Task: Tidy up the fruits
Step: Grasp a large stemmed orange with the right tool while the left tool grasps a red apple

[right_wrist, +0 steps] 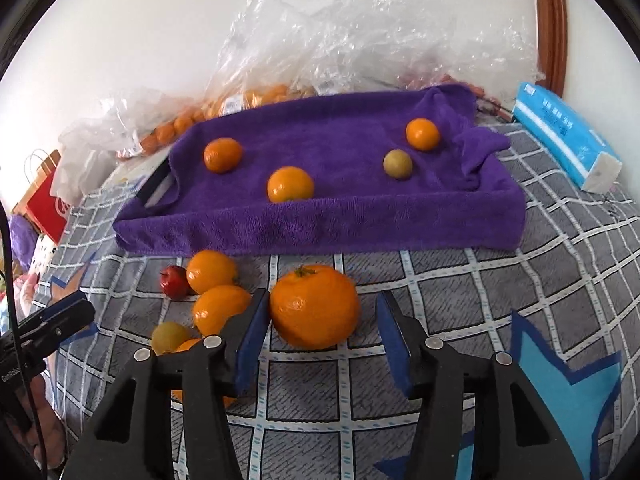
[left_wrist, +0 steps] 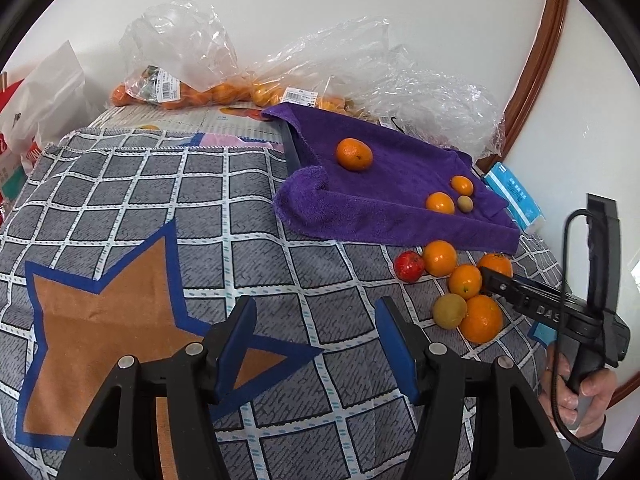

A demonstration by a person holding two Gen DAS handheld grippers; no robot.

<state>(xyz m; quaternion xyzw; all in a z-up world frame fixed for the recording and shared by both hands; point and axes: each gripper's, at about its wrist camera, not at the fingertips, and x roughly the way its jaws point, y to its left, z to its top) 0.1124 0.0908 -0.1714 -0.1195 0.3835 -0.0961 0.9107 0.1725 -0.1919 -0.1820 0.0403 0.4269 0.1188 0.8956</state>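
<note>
A purple towel-lined tray (right_wrist: 320,220) (left_wrist: 360,208) holds three oranges (right_wrist: 290,184) and a small green-brown fruit (right_wrist: 397,164). In front of it on the checked cloth lies a pile of oranges, a red apple (right_wrist: 175,282) (left_wrist: 409,266) and a green-brown fruit (left_wrist: 449,311). My right gripper (right_wrist: 320,332) is open, and a large orange (right_wrist: 315,306) sits between its fingers against the left pad. My left gripper (left_wrist: 316,340) is open and empty over the cloth, left of the pile.
Clear plastic bags of oranges (left_wrist: 180,92) lie along the back wall. A blue tissue pack (right_wrist: 568,136) lies right of the tray. A red paper bag (right_wrist: 48,204) stands at the left. A wooden frame (left_wrist: 540,64) runs up the right wall.
</note>
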